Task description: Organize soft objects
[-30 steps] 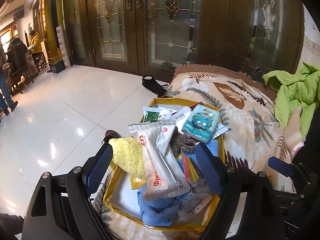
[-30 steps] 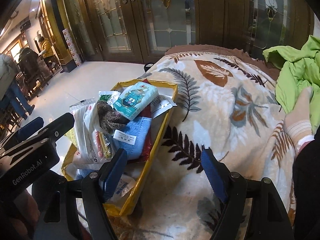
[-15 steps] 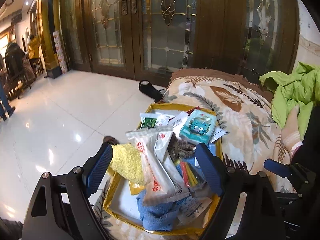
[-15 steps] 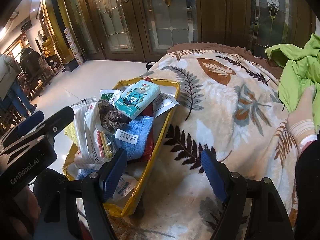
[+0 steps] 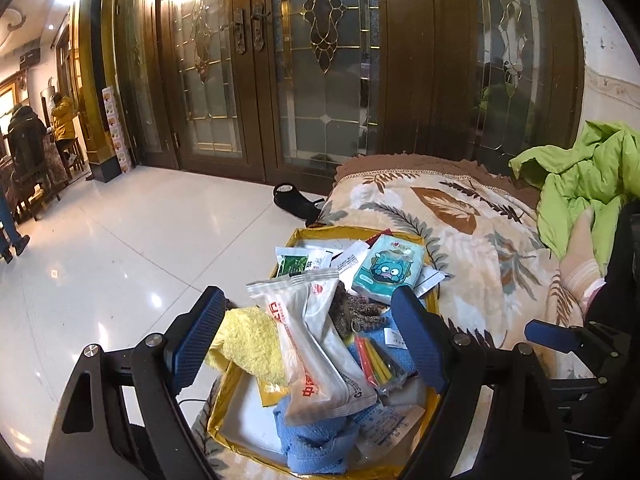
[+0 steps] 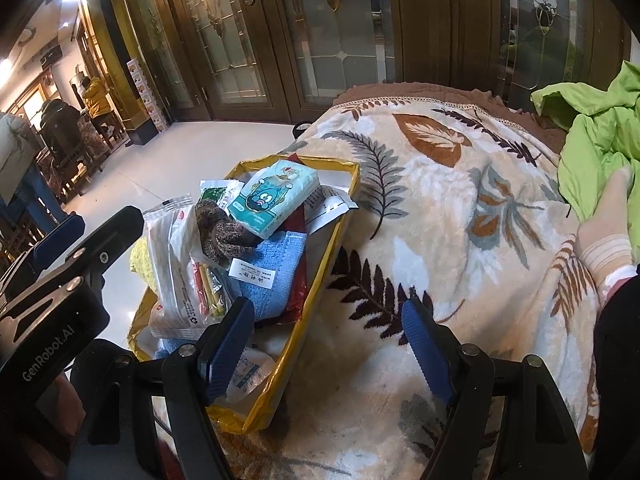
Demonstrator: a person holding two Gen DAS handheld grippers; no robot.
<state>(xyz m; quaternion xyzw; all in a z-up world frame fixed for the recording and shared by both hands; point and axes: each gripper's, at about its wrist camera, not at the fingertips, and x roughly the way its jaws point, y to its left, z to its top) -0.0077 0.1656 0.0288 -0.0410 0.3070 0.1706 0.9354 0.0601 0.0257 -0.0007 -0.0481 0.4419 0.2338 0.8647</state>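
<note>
- The left tool (image 5: 308, 344) hung above the near end of the tray, its blue fingers (image 5: 196, 332) set wide apart and gripping nothing; the yellow fluffy cloth (image 5: 250, 344) lay just inside its left finger, spilling over the tray's left rim
- The gold-edged tray (image 5: 224, 404) sat on the leaf-patterned blanket (image 6: 460, 208) at the bed's left edge beside the white tiled floor (image 5: 120, 248), its long axis running away from the cameras toward the glass doors (image 5: 328, 64)
- A long white packet (image 5: 316, 356) lay roughly lengthwise on the pile, sealed end pointing toward the doors, near end resting on the blue towel (image 5: 316, 440); a brown knitted piece (image 6: 224, 236) sat just right of it
- A teal tissue pack (image 6: 276, 196) with a cartoon face lay on top toward the far end, tilted
- The right tool (image 6: 328, 348) hovered over the blanket just right of the tray, its fingers spread and empty; its left finger overlapped the tray's near right rim in view
- A green garment (image 6: 596, 148) lay bunched at far right, well apart from the tray
</note>
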